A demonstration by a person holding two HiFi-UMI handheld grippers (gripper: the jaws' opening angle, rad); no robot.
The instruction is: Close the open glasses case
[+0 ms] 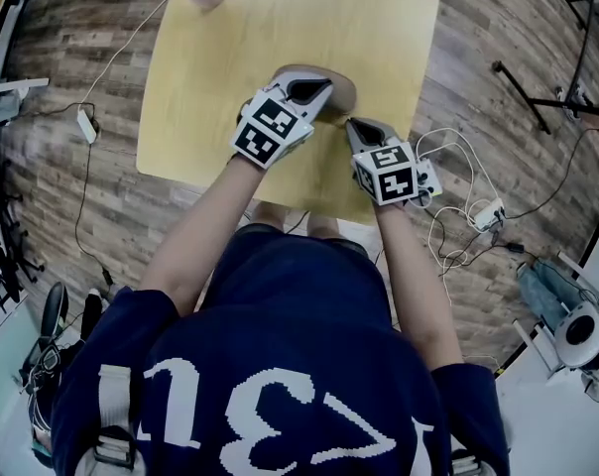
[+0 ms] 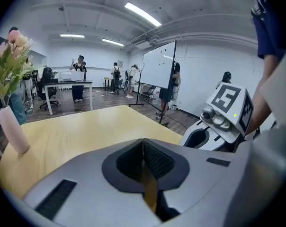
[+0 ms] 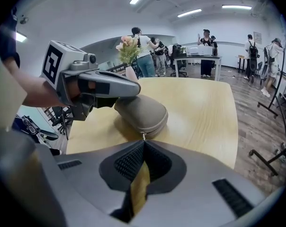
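Mid-frame on the yellow bench (image 3: 204,108), the taupe glasses case (image 3: 140,112) is lying under the left gripper (image 3: 133,90), its jaws closed and empty, while the right gripper (image 3: 143,143) jaws are apparently pinching only the zipper pull (image 3: 143,136) tip, risking slipping off if tugged askew.

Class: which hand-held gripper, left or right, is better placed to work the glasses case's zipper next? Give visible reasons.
Right. The right hand-held gripper is shut on the zipper pull at the near end of the glasses case. The left hand-held gripper, also shut, sits over its top.
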